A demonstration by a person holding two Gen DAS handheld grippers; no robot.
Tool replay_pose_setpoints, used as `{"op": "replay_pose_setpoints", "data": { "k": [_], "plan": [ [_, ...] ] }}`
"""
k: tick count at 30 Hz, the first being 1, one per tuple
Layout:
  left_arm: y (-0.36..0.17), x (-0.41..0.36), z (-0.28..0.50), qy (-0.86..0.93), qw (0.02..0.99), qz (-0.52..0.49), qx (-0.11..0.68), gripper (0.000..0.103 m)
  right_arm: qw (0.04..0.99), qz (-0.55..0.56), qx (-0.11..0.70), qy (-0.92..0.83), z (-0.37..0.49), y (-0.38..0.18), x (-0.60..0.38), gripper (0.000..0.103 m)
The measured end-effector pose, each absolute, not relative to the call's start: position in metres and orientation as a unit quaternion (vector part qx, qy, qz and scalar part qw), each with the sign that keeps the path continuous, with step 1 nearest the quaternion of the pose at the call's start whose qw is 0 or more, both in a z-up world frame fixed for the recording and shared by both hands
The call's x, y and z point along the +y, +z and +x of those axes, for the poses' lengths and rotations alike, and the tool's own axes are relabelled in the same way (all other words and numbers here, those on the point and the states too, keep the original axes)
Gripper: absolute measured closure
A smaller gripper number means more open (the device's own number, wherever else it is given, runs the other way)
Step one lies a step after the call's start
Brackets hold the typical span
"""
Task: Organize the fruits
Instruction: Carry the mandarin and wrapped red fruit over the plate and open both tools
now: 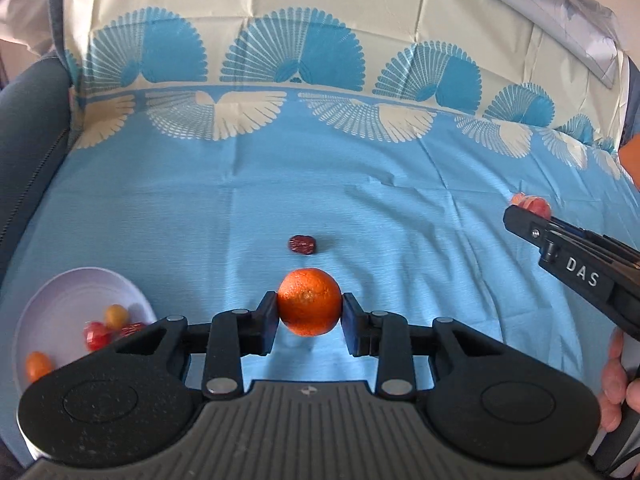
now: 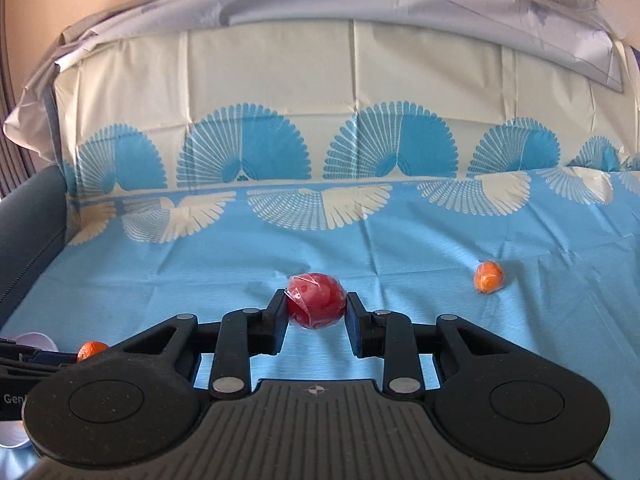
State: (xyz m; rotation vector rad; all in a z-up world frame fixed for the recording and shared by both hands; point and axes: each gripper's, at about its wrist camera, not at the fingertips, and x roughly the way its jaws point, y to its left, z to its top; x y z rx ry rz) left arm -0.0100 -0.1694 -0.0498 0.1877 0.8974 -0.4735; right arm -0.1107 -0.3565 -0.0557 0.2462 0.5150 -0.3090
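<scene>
Grippers are both gripping fruit above the blue fan-print cloth (image 1: 200, 200). Left gripper (image 1: 309, 308) is pinching a mandarin (image 1: 309, 307) between its pads, jaws pressing on both sides, fruit hanging clear of the cloth. Right gripper (image 2: 317, 306) is squeezing a red fruit in clear plastic wrap (image 2: 316, 301), jaws narrow around it too. White bowl (image 1: 60, 304) is sitting at the lower left of the left wrist view, holding a few small fruits: two orange-yellow ones and a couple of red wrapped ones. A dark wrinkly date-looking thing (image 1: 303, 244) is lying on the cloth just beyond the mandarin. Another small orange fruit (image 2: 488, 277) is sitting alone off to the right in the right wrist view.
</scene>
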Motion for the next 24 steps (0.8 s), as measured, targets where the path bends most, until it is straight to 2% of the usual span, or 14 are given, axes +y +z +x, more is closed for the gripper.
{"op": "replay_pose_setpoints", "data": {
  "k": [6,12,24],
  "plan": [
    [-0.001,-0.083,-0.041,-0.194,0.883,0.095,0.416,0.066,0.955,0.121,0.256,-0.092,-0.153,-0.012,-0.275,0.072],
    [0.026,-0.003,-0.071,-0.168,0.892,0.089,0.411,0.066,0.951,0.109,0.289,-0.027,-0.184,0.005,-0.197,0.072],
    [0.029,0.1,-0.119,-0.141,0.902,0.072,0.402,0.066,0.944,0.046,0.324,0.043,-0.218,0.018,-0.087,0.072]
  ]
}}
